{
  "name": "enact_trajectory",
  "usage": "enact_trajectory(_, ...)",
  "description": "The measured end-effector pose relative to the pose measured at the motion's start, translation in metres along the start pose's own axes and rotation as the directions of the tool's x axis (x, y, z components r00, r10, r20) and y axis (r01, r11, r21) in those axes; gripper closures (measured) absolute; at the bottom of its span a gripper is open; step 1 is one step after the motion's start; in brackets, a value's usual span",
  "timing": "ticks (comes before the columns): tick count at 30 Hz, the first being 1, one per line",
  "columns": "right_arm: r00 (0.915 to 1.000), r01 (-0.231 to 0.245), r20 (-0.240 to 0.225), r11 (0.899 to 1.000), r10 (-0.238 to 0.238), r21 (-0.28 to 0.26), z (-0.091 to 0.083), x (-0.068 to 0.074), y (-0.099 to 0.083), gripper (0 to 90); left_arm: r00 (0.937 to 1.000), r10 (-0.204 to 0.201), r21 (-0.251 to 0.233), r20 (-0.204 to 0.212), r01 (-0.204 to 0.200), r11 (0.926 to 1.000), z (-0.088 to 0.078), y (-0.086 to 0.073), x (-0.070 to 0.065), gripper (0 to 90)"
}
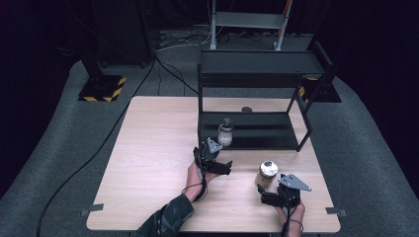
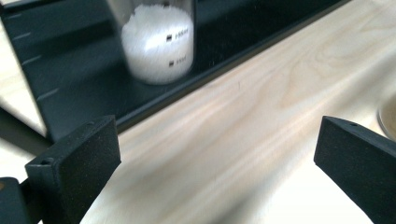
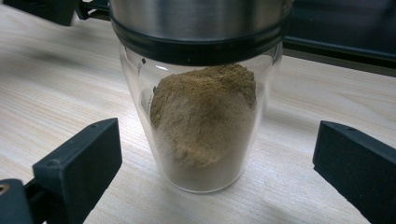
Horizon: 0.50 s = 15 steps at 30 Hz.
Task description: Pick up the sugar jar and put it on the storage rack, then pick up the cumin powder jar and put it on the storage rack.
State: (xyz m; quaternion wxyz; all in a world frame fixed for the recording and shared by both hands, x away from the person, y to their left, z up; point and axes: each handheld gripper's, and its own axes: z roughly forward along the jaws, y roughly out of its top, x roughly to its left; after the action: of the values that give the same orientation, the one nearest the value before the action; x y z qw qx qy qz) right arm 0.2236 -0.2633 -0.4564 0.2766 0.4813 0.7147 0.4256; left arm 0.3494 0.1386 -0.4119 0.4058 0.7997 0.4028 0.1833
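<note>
1. My right gripper [image 1: 271, 193] sits near the front right part of the wooden table [image 1: 148, 148], with my hand behind it at the table's front edge. In the right gripper view its jaws stand wide apart, released, with nothing clamped between them.

2. The jar of brown powder [image 3: 201, 121] stands upright on the table, straight ahead of my right gripper and between its two jaws, touching neither. It is clear glass with a brushed metal lid [image 3: 198, 18] on a black collar. The powder is heaped unevenly, higher on one side. In the high view the same jar [image 1: 267, 174] stands just beyond the right gripper.

3. My left gripper [image 1: 217, 163] is held over the middle of the table, just in front of the black shelf unit [image 1: 257, 133]. Its jaws are likewise spread wide and grip nothing; bare tabletop shows between them in the left gripper view.

4. A jar of white granules [image 2: 159, 42] stands upright on the bottom shelf, near its front edge and towards its left end. It lies beyond my left gripper and apart from it. Small printed labels show on its glass; I cannot read them.

5. A small dark round object [image 1: 246, 109] lies on the table behind the shelf unit. I cannot tell what it is.
</note>
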Motion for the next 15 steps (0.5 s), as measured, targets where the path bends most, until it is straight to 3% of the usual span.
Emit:
enact_trajectory(7, 1.0000, -0.002, 0.003, 1.000, 0.002, 0.006, 0.000, 0.001, 0.001, 0.3, 1.0000, -0.006, 0.011, -0.003, 0.007, 0.9999, -0.020, -0.018, 0.006, 0.0)
enact_trajectory(15, 1.0000, 0.000, 0.003, 1.000, 0.000, 0.010, 0.001, 0.001, 0.002, 0.3, 0.9978, -0.061, 0.010, -0.026, 0.061, 0.9981, -0.041, -0.042, 0.018, 0.0)
